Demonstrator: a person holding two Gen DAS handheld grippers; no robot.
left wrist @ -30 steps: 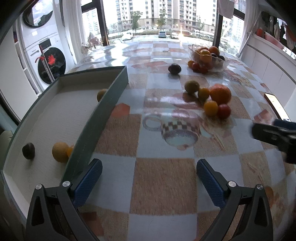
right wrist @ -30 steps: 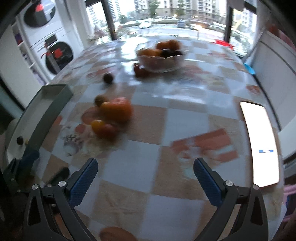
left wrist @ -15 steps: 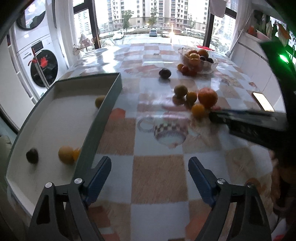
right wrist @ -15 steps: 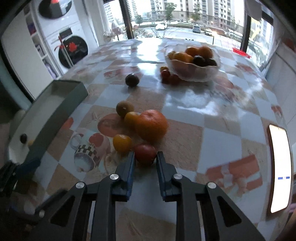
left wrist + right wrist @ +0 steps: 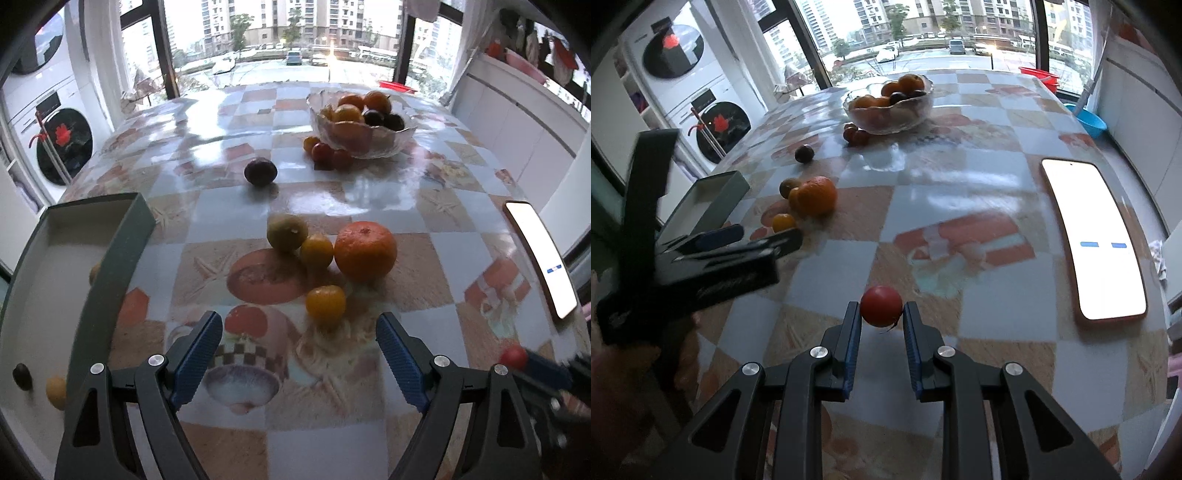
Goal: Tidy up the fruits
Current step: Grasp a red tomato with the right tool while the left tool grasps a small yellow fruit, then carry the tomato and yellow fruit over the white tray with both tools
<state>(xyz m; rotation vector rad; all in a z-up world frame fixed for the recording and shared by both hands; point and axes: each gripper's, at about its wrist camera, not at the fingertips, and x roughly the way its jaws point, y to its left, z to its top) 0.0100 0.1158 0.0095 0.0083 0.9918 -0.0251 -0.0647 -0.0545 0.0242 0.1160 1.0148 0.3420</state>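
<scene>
One red tomato [image 5: 881,305] clamped between right tongs [image 5: 881,314], above bare table [image 5: 979,354].

Right tongs [image 5: 881,314] clamped on a tomato [image 5: 881,305]; left tongs [image 5: 299,354] closing, nothing between.

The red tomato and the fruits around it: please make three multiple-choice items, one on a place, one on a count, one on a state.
1. Where is the red tomato?
A. in the glass bowl
B. between the jaws of the right gripper
C. in the box

2. How many small yellow fruits lie close beside the large orange?
A. two
B. five
C. none

3. How is the phone?
A. screen dark
B. face down
C. screen lit white

Key: 1 B, the right gripper pinches the tomato above the table. 2 A, two small yellow fruits lie by the large orange. 3 C, the phone lies flat, its screen glowing white.
</scene>
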